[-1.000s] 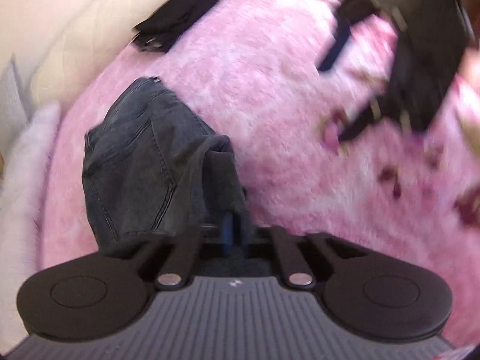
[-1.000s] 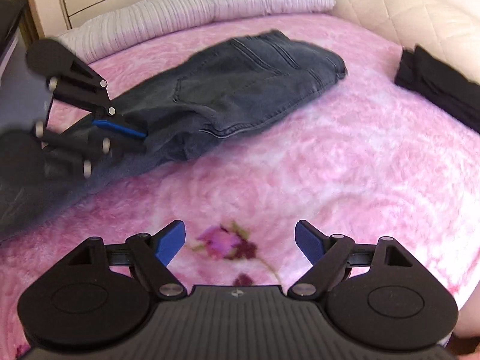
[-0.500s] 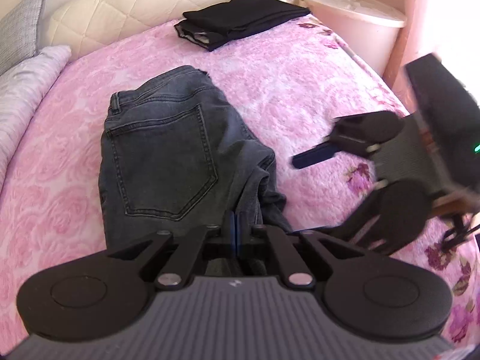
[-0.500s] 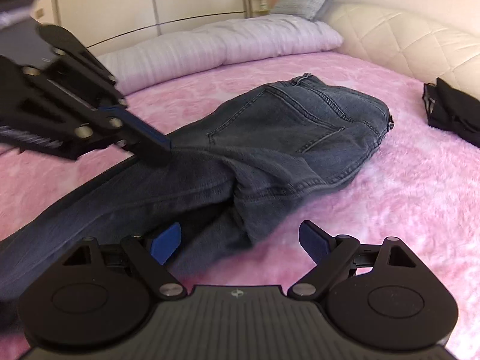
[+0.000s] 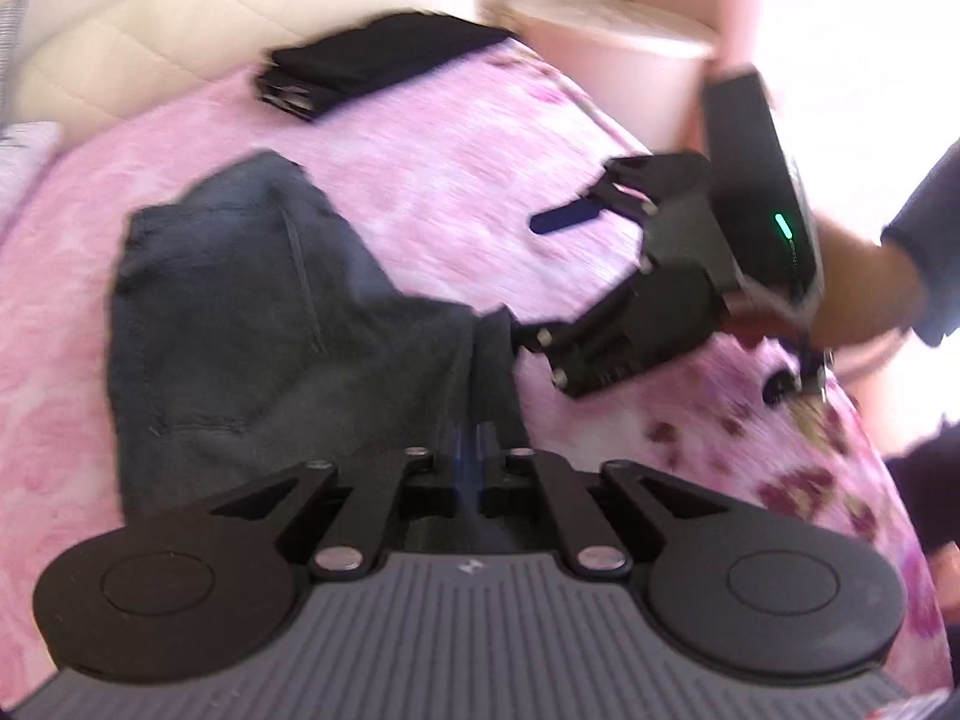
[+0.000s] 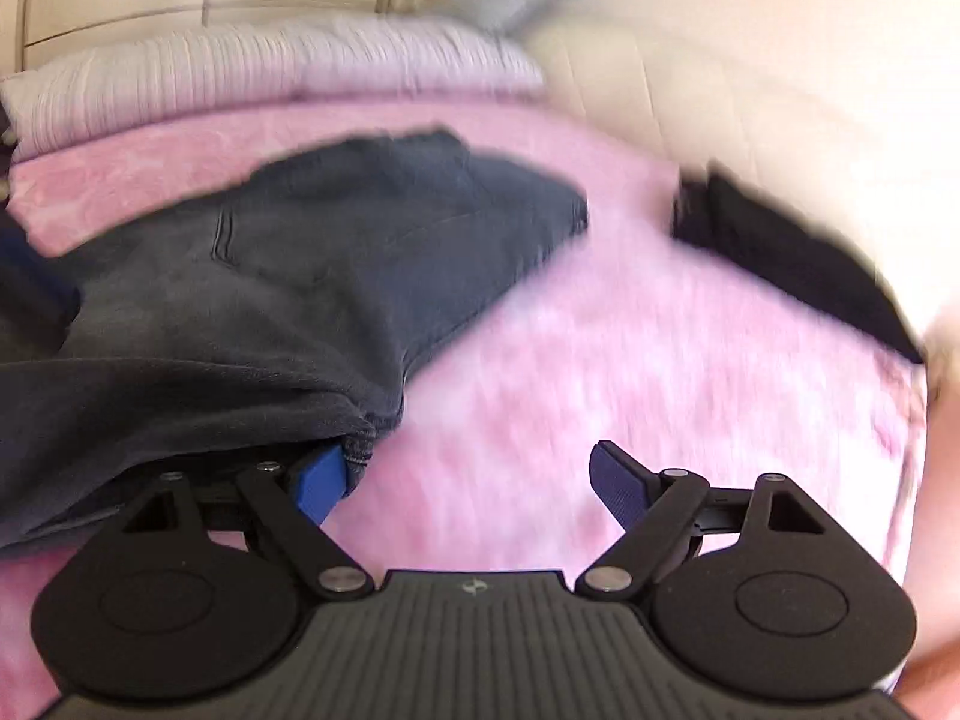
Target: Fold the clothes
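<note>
Jeans (image 5: 252, 324) of dark grey denim lie on the bed, and a bunched fold of them is pinched between the blue pads of the left gripper (image 5: 471, 450), whose jaws are closed tight on the cloth. From that pinch the fabric rises in a creased ridge and then spreads flat toward the waistband; a back pocket's stitched outline shows faintly through the blur. In the right wrist view the same jeans (image 6: 312, 276) fill the left half of the picture, their thick hem drooping over the left blue pad (image 6: 321, 483) of the right gripper (image 6: 474, 483). This gripper's jaws stand wide, having just narrowed a little, and only bare blanket lies in the gap between its ridged fingertips; whether the hem actually touches the pad cannot be told for sure.

Seen from the left wrist, the right gripper (image 5: 540, 276) comes in from the right, black and angular, with a small green light on its body; one blue fingertip points over the blanket while the other is hidden at the edge of the denim. A hand (image 5: 864, 294) in a dark sleeve grips its handle.

The pink blanket (image 6: 630, 372) is plushy and fleecy, with darker flower patches near its right edge in the left view. Further off, a folded black garment (image 5: 372, 60) sits near the cream quilted headboard (image 5: 120, 42). A ribbed pale pillow (image 6: 252, 72) lies along the far side. Both pictures are smeared by motion, so fine stitching and edges are hard to make out.
</note>
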The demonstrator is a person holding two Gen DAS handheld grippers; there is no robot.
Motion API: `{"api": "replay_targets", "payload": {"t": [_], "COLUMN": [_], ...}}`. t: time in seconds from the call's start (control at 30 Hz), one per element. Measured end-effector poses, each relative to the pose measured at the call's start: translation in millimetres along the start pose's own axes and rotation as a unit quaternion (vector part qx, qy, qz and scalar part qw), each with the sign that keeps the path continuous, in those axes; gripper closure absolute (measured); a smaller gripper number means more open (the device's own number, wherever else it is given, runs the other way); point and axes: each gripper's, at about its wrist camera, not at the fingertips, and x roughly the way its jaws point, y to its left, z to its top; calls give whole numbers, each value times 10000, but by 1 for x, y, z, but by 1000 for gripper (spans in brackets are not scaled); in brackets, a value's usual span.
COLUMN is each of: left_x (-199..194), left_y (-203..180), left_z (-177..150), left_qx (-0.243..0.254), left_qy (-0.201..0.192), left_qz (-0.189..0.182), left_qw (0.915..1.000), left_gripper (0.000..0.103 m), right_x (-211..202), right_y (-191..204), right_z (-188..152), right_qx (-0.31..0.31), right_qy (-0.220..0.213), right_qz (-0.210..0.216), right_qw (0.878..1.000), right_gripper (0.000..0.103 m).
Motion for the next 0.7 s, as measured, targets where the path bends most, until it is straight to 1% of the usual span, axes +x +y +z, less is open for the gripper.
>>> {"api": "replay_targets", "payload": {"t": [0.1,0.13,0.2,0.3,0.33,0.37,0.4,0.43,0.47,0.5,0.53,0.57,0.6,0.63,0.7], "left_x": [6,6,2,-5,-6,-8,-8,-7,-6,-6,-6,-5,-5,-2,3], "left_y": [-14,-15,-12,4,11,17,24,32,40,48,57,66,75,87,106], "left_z": [-6,-9,-13,-21,-22,-24,-25,-26,-27,-28,-31,-33,-36,-41,-53], "left_qx": [109,79,-50,-360,-448,-526,-600,-680,-757,-828,-950,-1073,-1199,-1340,-1533], "left_qy": [87,78,23,-36,-14,13,39,95,152,214,283,351,430,573,820], "left_qz": [-199,-218,-130,172,300,428,544,685,822,933,1044,1155,1265,1369,1620], "left_qw": [9997,9997,9999,9992,9985,9977,9967,9953,9936,9920,9896,9869,9838,9798,9714], "left_gripper": [96,96,96,95,93,88,85,85,85,85,84,80,75,73,71], "right_x": [-14,-13,-11,-5,-3,-2,2,6,6,3,1,-3,-8,-14,-23], "right_y": [11,12,14,27,31,33,29,25,21,14,7,0,-5,-10,-17], "right_z": [2,3,5,6,6,7,9,10,8,6,5,2,1,-1,0], "right_qx": [-475,-475,-462,-670,-744,-687,-620,-552,-507,-369,-227,-96,-19,56,203], "right_qy": [-254,-220,-143,-205,-246,-259,-238,-215,-163,-80,4,114,242,370,467], "right_qz": [-192,-165,-103,57,97,131,189,247,145,91,39,26,-30,-89,104], "right_qw": [9984,9985,9988,9975,9969,9972,9976,9979,9985,9992,9997,9999,9997,9993,9987], "right_gripper": [20,19,17,16,15,14,13,12,10,10,10,11,12,15,16]}}
